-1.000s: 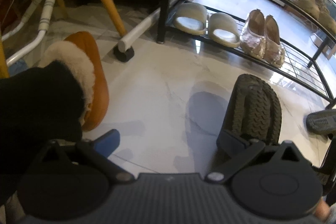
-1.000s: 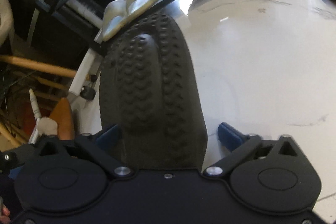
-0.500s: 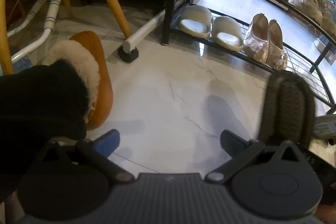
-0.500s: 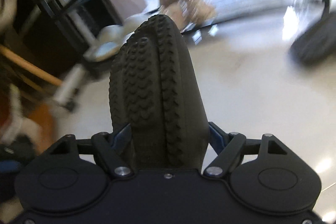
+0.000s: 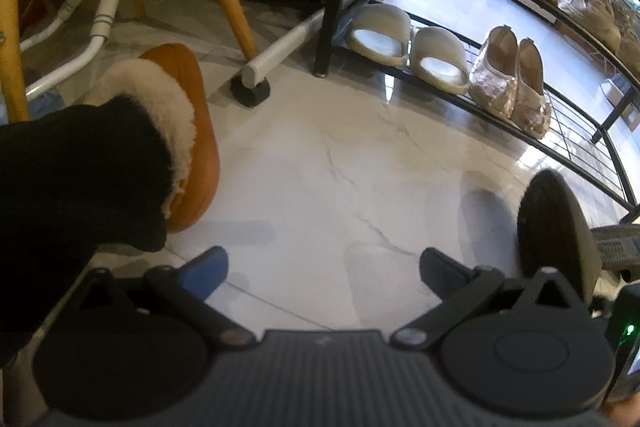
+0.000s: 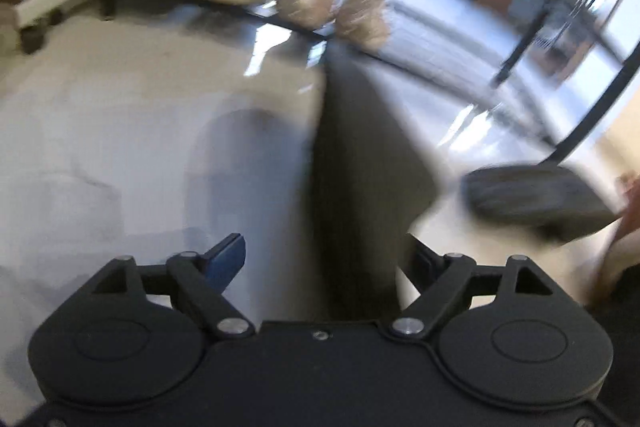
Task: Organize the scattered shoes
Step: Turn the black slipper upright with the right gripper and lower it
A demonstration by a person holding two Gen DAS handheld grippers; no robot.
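My right gripper (image 6: pixel 324 263) holds a dark rubber slipper (image 6: pixel 360 163) edge-on, seemingly clamped, though blur hides the contact. My left gripper (image 5: pixel 324 267) hangs open, empty. I should steady the slipper before the black wire shoe rack (image 5: pixel 576 143).
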